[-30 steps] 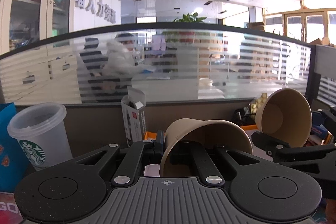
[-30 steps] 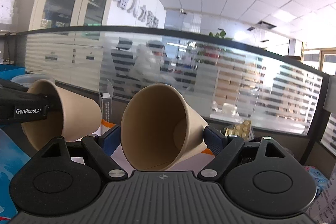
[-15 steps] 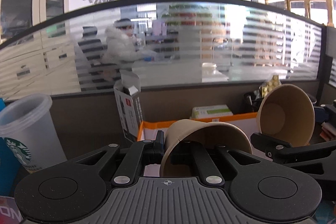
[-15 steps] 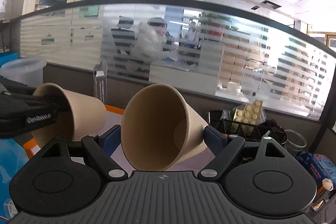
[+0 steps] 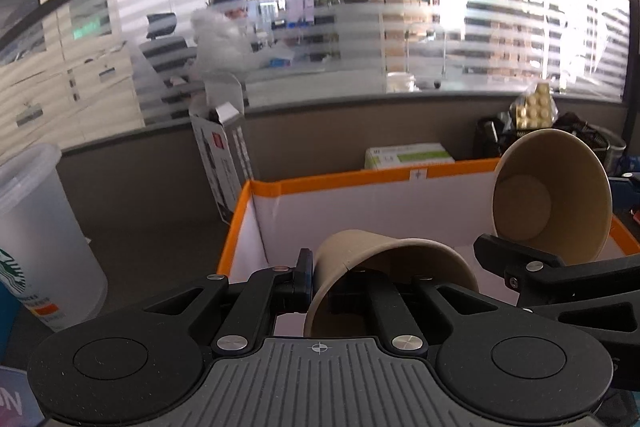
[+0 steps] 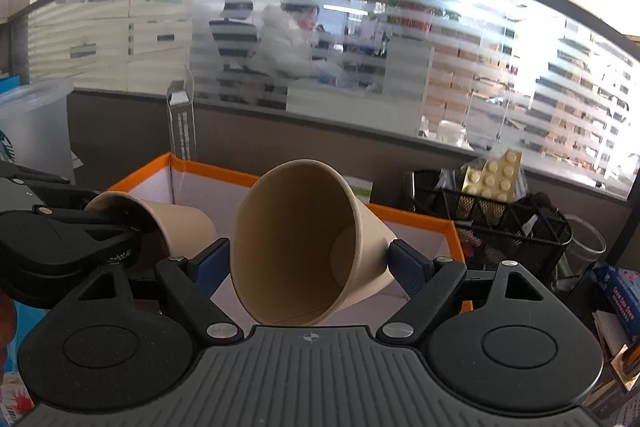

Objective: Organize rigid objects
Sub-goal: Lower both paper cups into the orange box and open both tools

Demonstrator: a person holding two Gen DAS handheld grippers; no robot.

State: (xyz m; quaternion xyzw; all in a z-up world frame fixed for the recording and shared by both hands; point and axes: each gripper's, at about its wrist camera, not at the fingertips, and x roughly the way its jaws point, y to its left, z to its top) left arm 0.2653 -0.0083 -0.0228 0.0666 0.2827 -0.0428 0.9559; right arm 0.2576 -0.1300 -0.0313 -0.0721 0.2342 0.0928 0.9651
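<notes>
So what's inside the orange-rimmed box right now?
The orange-rimmed box shows only bare white walls and some floor. Both paper cups, left and right, cover much of the floor, so anything beneath them can't be seen.

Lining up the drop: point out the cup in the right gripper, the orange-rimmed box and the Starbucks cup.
Paper cup in right gripper [image 6: 296, 239]: right wrist view, inner wall.
Orange-rimmed box [image 5: 360, 179]: left wrist view, far rim.
Starbucks cup [image 5: 40, 227]: left wrist view, frosted side wall.

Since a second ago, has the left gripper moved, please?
Yes. The left gripper has dropped towards the orange-rimmed box, which now fills the view below the partition.
</notes>
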